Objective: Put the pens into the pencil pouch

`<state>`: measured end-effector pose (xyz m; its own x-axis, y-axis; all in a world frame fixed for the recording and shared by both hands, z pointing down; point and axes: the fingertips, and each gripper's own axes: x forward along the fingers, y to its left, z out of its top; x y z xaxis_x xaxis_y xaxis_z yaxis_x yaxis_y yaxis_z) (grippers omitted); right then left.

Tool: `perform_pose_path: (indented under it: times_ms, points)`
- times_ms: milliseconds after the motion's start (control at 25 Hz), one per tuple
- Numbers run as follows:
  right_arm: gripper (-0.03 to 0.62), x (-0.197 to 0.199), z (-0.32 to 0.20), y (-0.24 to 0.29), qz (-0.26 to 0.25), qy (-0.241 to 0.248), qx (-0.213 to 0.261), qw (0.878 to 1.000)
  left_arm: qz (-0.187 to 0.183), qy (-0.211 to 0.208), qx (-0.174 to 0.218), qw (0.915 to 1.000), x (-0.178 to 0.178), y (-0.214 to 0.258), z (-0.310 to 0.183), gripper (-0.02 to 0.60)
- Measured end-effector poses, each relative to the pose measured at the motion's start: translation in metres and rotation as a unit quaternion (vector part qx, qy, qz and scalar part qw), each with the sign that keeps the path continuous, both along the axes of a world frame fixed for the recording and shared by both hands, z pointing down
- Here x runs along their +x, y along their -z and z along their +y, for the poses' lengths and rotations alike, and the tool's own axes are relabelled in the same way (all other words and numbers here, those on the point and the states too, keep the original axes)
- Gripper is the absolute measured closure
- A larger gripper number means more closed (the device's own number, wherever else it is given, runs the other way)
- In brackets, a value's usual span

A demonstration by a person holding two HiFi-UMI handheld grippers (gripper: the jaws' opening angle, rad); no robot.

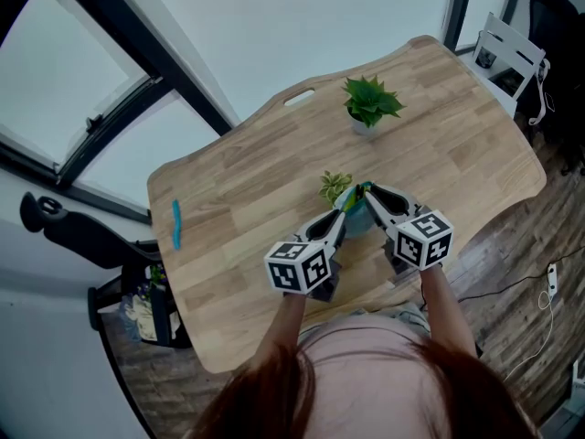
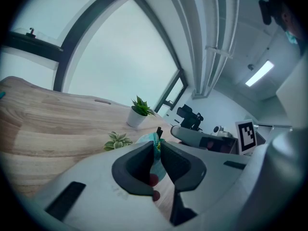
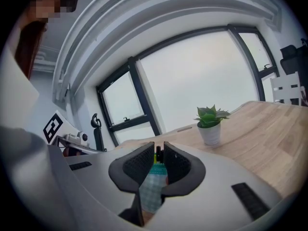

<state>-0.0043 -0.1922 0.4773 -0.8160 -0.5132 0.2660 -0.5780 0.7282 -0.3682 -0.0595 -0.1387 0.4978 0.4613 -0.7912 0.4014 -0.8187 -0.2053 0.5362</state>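
Pouch (image 1: 356,215) looks soft and floppy. It sits at frame centre over the worktop (image 1: 274,154), with the left gripper (image 1: 340,218) and right gripper (image 1: 371,194) each clamped on its top edge. It is probably best held taut there; the pen (image 1: 175,223) lies far left.

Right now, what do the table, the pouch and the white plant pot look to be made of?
The table looks like wood or a wood-look laminate with a matte finish; pale plank grain runs across it. The pouch looks like soft teal fabric, probably woven, since a fine check shows on its surface. The pot is smooth, plain white, either ceramic or plastic; the look leaves that open.
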Motion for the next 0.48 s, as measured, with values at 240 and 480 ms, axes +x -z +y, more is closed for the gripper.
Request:
perform_pose_path:
  times_ms: [240, 480]
  points:
    - [0.56, 0.013, 0.006, 0.022, -0.001, -0.026, 0.033, 0.999, -0.001, 0.007, 0.002, 1.0, -0.006, -0.001, 0.002, 0.541]
    - [0.562, 0.031, 0.021, 0.037, 0.013, -0.048, 0.058, 0.997, -0.009, 0.007, 0.003, 0.9999, -0.008, -0.002, 0.003, 0.541]
